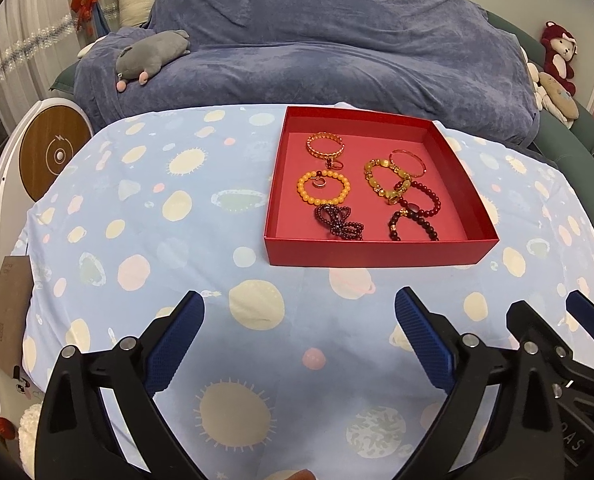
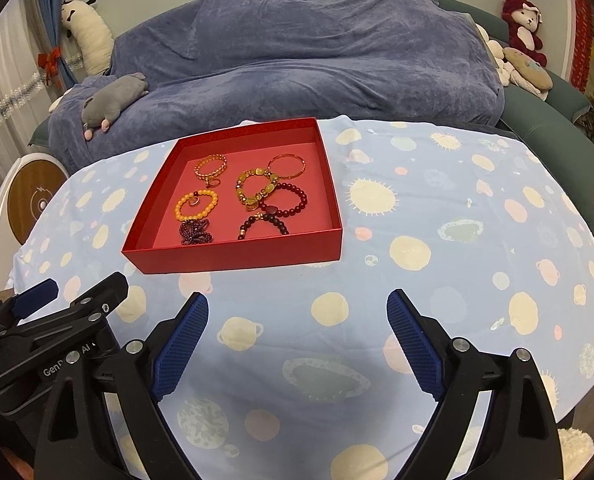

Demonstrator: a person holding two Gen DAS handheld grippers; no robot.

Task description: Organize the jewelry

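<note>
- We see the jewelry gathered in the red box, which sits on the planet-print cloth toward the far side of the table.
- Inside lie a gold chain bracelet, an orange bead bracelet, a yellow stone bracelet, a thin gold bangle, a red bead bracelet, a dark bead bracelet and a bunched dark garnet strand.
- We judge the task nearly or fully done: no piece lies loose on the cloth.
- Our left gripper and right gripper hover near the table's front edge, jaws spread wide, nothing between them.
- Two small rings sit by the left-hand bracelets; we cannot make out their detail.
- The box's near wall hides the lower beads.
</note>
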